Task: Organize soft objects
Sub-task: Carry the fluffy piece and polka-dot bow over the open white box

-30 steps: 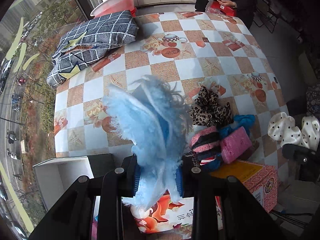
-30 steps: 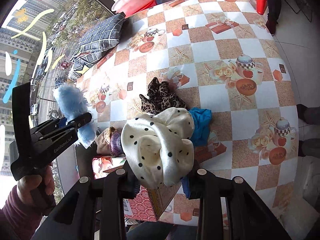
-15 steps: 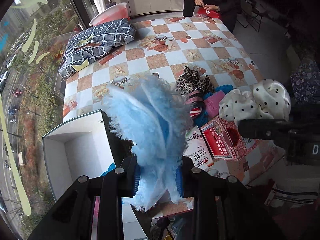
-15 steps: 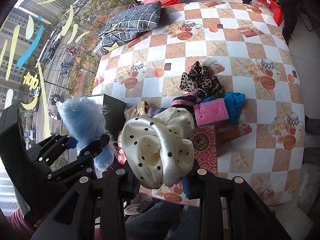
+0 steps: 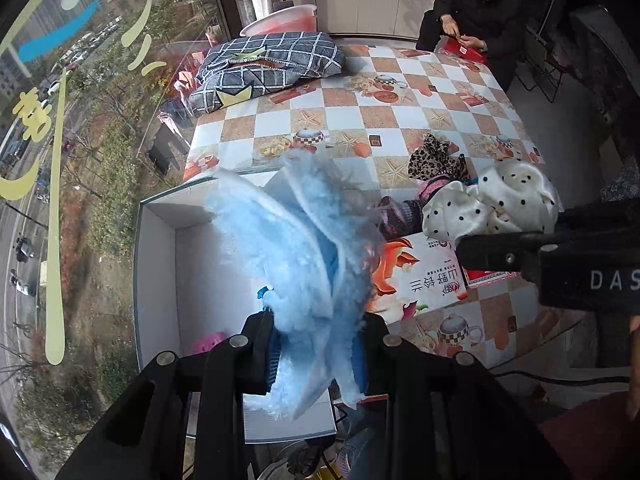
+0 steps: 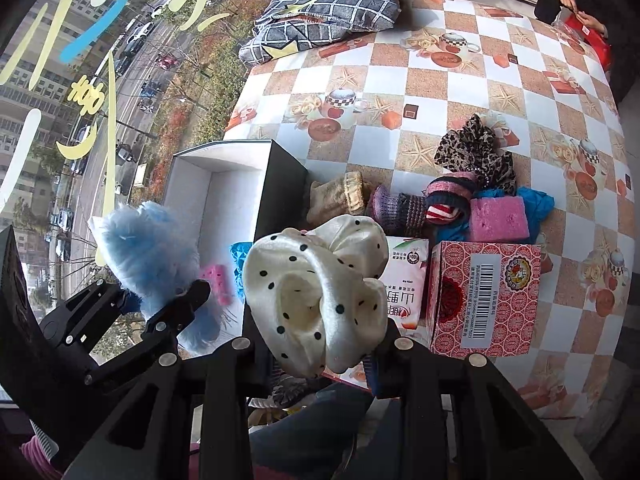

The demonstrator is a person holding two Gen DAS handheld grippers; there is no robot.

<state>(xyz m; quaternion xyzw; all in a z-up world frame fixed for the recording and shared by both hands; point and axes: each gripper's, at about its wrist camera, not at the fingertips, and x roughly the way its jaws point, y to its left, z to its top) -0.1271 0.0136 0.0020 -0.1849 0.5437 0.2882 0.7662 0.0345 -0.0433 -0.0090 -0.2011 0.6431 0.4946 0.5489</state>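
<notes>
Left gripper [image 5: 316, 356] fingers clamp the blue fluffy piece [image 5: 296, 256] above the open white box [image 5: 160, 264], apparently for drop-in. Right gripper [image 6: 324, 354] fingers pinch the polka-dot scrunchie [image 6: 316, 284] just beside the box, likely queued next.

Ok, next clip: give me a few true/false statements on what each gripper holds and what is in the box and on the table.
1. The left gripper is shut on the fluffy blue item. True.
2. The right gripper is open with nothing in it. False: it is shut on the cream polka-dot scrunchie.
3. The white-lined box already holds a pink item. True.
4. The leopard-print scrunchie is inside the box. False: it lies on the checkered tablecloth.
5. The pink sponge sits on the table behind the red patterned carton. True.
</notes>
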